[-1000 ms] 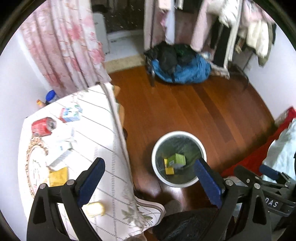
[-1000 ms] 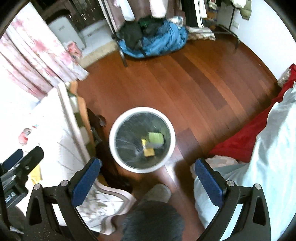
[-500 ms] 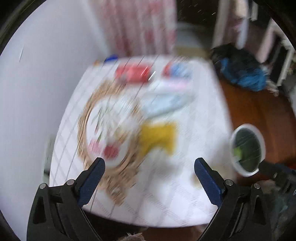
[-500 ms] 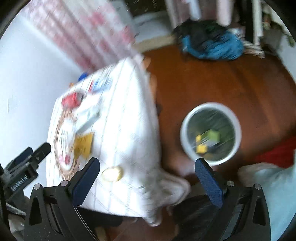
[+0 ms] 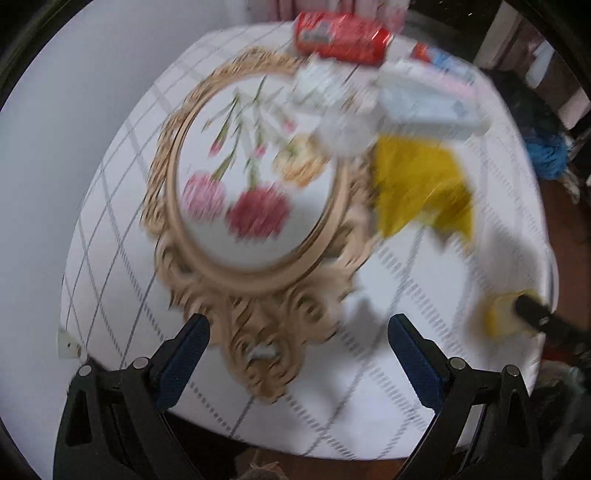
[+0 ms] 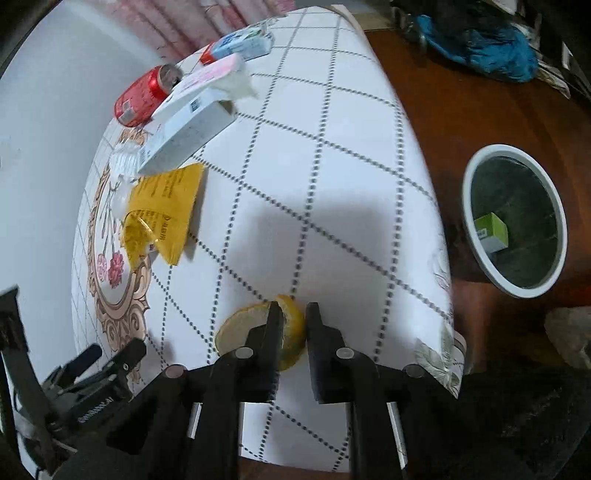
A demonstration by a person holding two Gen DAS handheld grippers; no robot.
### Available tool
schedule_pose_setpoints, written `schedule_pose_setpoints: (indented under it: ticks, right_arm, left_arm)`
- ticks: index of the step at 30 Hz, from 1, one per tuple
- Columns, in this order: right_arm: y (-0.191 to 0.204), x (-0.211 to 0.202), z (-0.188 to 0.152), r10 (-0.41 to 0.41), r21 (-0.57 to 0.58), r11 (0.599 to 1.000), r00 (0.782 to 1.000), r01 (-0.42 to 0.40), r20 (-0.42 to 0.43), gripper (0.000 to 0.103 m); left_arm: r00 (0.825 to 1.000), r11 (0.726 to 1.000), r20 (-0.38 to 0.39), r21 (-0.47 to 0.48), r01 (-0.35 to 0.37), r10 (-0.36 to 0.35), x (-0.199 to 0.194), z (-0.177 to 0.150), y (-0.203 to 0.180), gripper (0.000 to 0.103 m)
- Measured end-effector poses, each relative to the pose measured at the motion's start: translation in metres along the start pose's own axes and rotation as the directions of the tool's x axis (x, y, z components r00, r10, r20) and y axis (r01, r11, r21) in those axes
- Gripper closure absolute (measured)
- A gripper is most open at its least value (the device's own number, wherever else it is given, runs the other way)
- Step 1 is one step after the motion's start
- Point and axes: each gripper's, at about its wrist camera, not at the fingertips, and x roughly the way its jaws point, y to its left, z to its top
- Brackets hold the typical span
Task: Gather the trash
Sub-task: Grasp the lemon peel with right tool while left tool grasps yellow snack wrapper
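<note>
Near the table's front edge, my right gripper (image 6: 291, 317) has its jaws nearly closed around the lemon peel (image 6: 258, 328); it looks light, soft and slick, so I'd pinch the thick rim. My left gripper (image 5: 295, 332) hovers wide open, empty, above the tablecloth (image 5: 369, 387).

- Left wrist view smears badly: the red can (image 5: 341, 35) at the far edge has no readable label, its top cut by the frame.
- The yellow packet (image 5: 417, 192) is a blur, print unreadable.
- The white box (image 5: 428, 99) is streaked too.
- In the right wrist view, the right gripper (image 6: 293, 314) hides part of the yellow peel (image 6: 258, 328).
- The green box (image 6: 493, 232) sits half behind the trash bin (image 6: 476, 177) rim.
</note>
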Motion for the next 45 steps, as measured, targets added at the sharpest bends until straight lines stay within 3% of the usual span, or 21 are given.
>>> schedule_pose_setpoints:
  ticks: [6,12,22,27,29,32,45]
  right_arm:
    - [-0.019,-0.010,0.042,-0.043,0.059,0.997,0.998,0.041,0.036,0.091]
    - [-0.035,-0.006,0.071,-0.068,0.081,0.994,0.998,0.067,0.010,0.091]
    - [-0.035,0.004,0.085,-0.082,0.068,0.994,0.997,0.082,-0.012,0.091]
    - [-0.034,0.004,0.086,-0.086,0.061,0.994,0.996,0.086,-0.013,0.091]
    - [-0.034,0.004,0.086,-0.085,0.061,0.994,0.996,0.086,-0.012,0.091]
    - [-0.032,0.004,0.086,-0.085,0.059,0.995,0.996,0.086,-0.011,0.091]
    - [-0.027,0.004,0.083,-0.084,0.052,0.995,0.996,0.084,-0.009,0.091]
  left_arm:
    - [0.994,0.995,0.046,0.009,0.104,-0.104,-0.017,0.055,-0.030,0.004]
    - [0.991,0.988,-0.045,0.080,0.129,-0.126,0.016,0.087,-0.053,0.005]
    - [0.989,0.982,-0.088,0.132,0.133,-0.122,0.038,0.082,-0.068,0.006]
    - [0.988,0.981,-0.091,0.136,0.135,-0.124,0.042,0.080,-0.070,0.021]
    - [0.989,0.982,-0.087,0.134,0.133,-0.122,0.044,0.081,-0.070,0.022]
    - [0.988,0.982,-0.084,0.128,0.137,-0.127,0.045,0.080,-0.070,0.037]
    - [0.989,0.981,-0.072,0.137,0.137,-0.128,0.038,0.079,-0.065,0.042]
